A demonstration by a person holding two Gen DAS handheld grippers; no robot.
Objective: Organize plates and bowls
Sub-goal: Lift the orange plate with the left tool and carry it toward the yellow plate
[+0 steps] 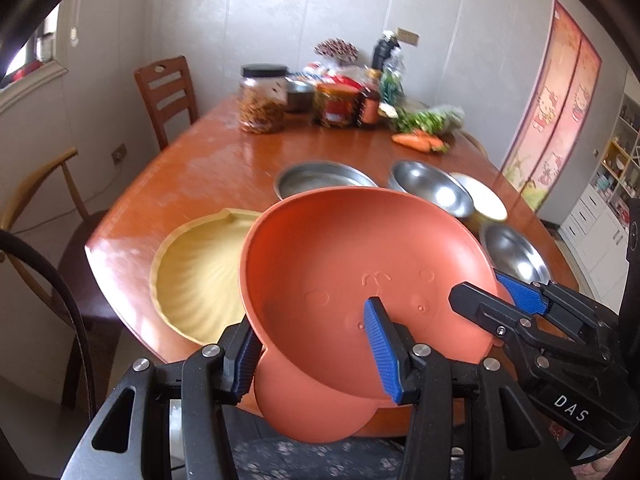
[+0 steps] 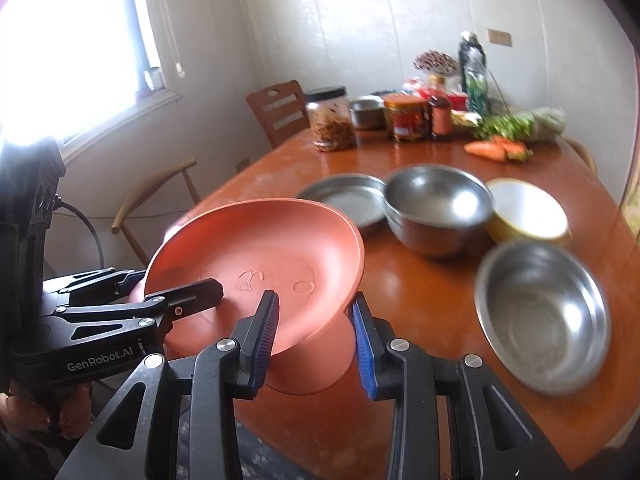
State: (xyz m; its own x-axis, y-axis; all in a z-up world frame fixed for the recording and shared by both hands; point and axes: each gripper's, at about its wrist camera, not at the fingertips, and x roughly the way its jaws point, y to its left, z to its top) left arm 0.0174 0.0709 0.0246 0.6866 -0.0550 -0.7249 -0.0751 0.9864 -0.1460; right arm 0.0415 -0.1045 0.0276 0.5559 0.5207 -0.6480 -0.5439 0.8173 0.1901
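Wooden counter (image 1: 192,168) carries steel bowls (image 2: 438,208) and a yellow shell plate (image 1: 192,276). Above its near edge, the left tool (image 1: 316,354) and right tool (image 2: 316,320) each clench the tilted orange plate (image 1: 352,272).

Shell dish (image 1: 192,276) left of plate (image 1: 352,280), bowls (image 2: 438,204) behind on table (image 1: 224,160)

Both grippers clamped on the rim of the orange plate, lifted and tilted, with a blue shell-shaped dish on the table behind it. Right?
Wrong on colour only. The shell-shaped dish is yellow, as the left wrist view shows. The rest holds: the left gripper and the right gripper both pinch the rim of the orange plate, which is lifted and tilted above the table.
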